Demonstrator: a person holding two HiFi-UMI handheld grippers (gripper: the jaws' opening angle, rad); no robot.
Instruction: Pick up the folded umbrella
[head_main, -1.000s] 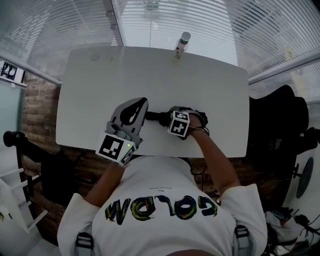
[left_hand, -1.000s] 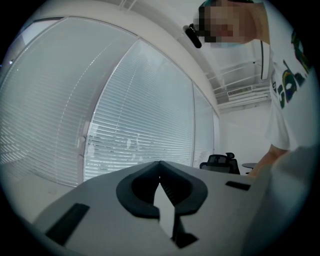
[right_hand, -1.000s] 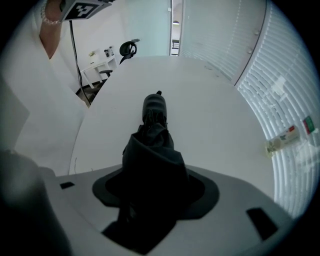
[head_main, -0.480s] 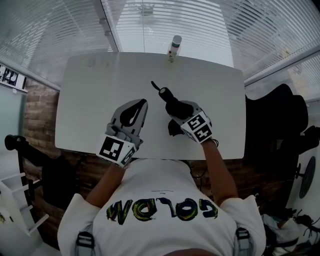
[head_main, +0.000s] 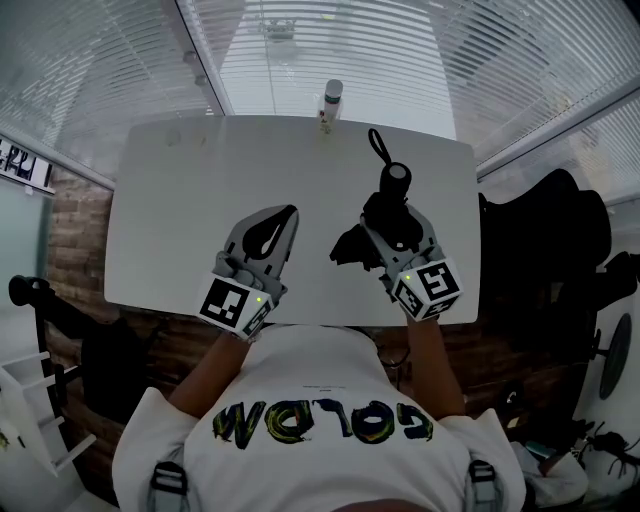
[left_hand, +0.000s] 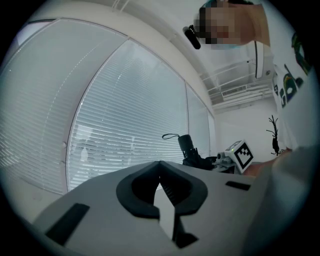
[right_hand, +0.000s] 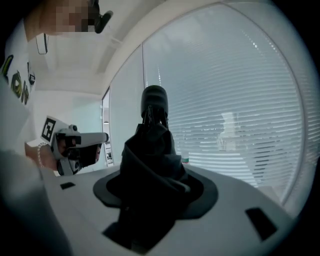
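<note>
The folded black umbrella is off the white table, held up with its handle and wrist strap pointing toward the window. My right gripper is shut on its fabric body. In the right gripper view the umbrella fills the space between the jaws, handle end on top. My left gripper hovers over the table to the umbrella's left, shut and empty. Its jaws meet at the tips in the left gripper view, where the umbrella shows to the right.
A white bottle with a green label stands at the table's far edge by the blinds. A black chair sits off the table's right end. Brick wall borders the left side.
My right gripper has risen from the table with the umbrella, swung right and turned so the handle points at the window. My left gripper has shifted slightly.
</note>
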